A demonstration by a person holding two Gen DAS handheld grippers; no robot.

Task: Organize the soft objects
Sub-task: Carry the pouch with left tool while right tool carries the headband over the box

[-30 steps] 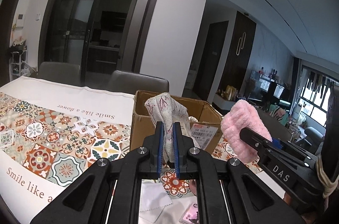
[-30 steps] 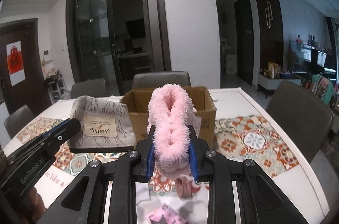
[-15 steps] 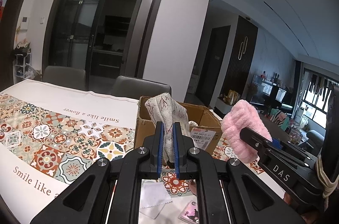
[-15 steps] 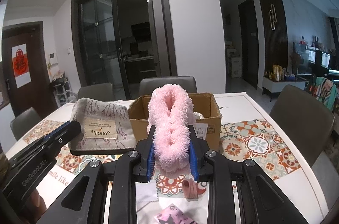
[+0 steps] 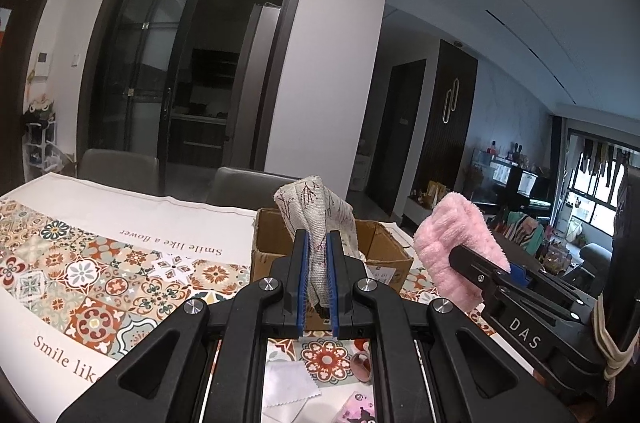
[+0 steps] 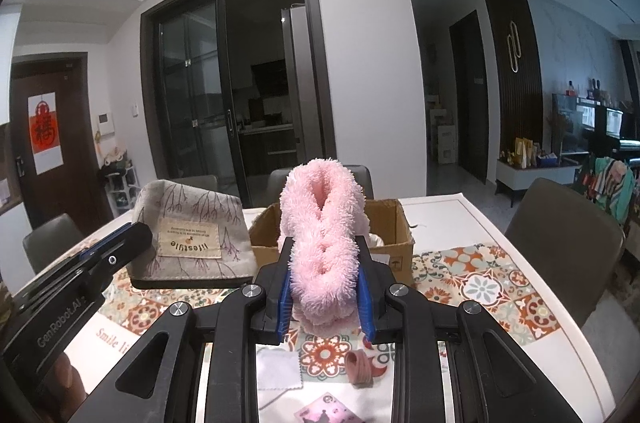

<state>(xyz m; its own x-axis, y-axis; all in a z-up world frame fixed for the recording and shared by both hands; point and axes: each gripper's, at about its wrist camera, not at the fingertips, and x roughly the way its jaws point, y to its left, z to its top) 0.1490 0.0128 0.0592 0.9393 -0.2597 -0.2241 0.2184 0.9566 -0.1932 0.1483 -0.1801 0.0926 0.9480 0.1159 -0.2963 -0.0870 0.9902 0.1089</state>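
Pink fluff fills our right hand-held gripper [image 6: 325, 297]: its pads are squeezed in on a fuzzy pink slipper [image 6: 322, 243], toe end poking up ahead of the fingers. Over on our left hand-held gripper [image 5: 316, 283], the jaws are nearly closed, pinching a thin fold of the grey linen slipper [image 5: 316, 219], which hangs off to its right side.

Straight ahead of both, just beyond the fingertips, sits the open cardboard box [image 6: 394, 239] on the desk [image 5: 120, 223]. Something pale shows inside near its right wall; we can't tell what.

The risk, we reckon: that left pinch is only on an edge, so a swing could let the linen slide out short of the box. Release too early and either slipper catches the rim. Below our grippers lie a white cloth [image 6: 278, 369] and a pink band [image 6: 358, 371], waiting.
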